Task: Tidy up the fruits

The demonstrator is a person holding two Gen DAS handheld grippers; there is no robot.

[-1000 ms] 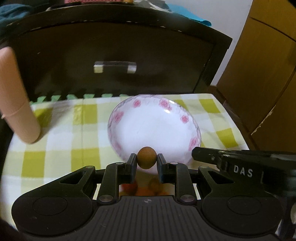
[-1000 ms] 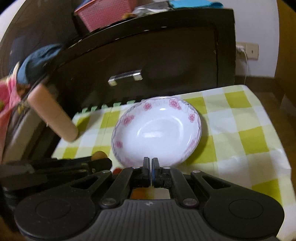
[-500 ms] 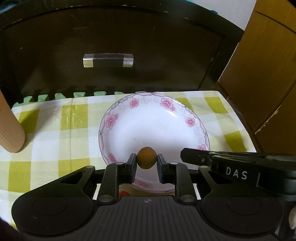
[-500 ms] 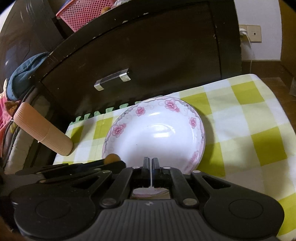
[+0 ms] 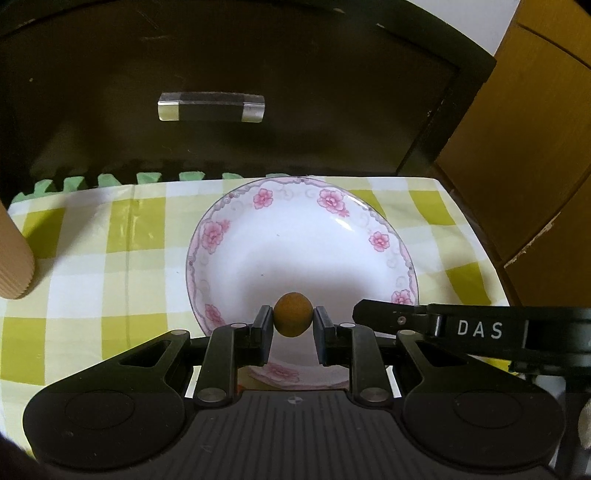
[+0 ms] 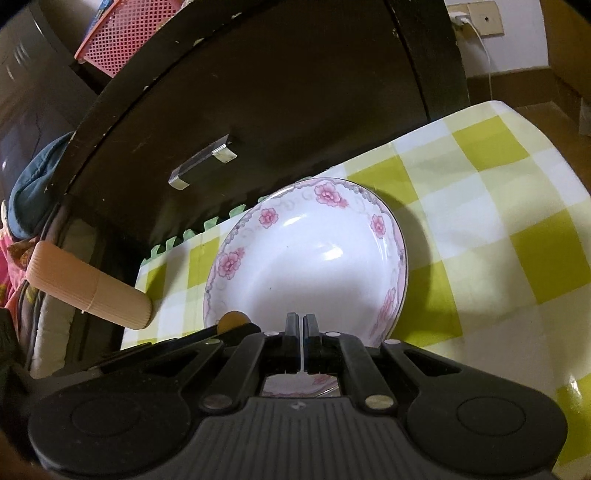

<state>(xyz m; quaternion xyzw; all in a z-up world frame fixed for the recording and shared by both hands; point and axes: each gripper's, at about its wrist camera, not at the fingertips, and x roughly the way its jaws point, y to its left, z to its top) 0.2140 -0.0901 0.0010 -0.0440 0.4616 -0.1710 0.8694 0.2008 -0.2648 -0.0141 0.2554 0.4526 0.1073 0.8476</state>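
Dark cabinet (image 5: 240,74): stands behind the worktop, one drawer front with a clear bar handle (image 5: 211,107). Worktop (image 5: 110,258): covered with a yellow-green and white checked cloth, a green toothed mat edge showing at its far side. Plate (image 5: 295,243): deep, white, pink flowers round the rim; sits on the cloth just in front of the cabinet, nothing lying in its bowl. Ribbed tan cylinder (image 6: 88,284): leans in from the left, its end resting at the left edge of the cloth, well apart from the plate. Pink mesh basket (image 6: 125,33): on top of the cabinet, seen only in the right wrist view. Left gripper (image 5: 293,325): over the plate's near rim, clenched on the fruit. Right gripper (image 6: 303,332): just beside the left one on its right, over the same near rim, fingers pressed together with nothing between them. Small round brown fruit (image 5: 293,319): pinched between the left gripper's two pads, one pad on each side, held above the near part of the plate's bowl; whether it touches the plate cannot be told.
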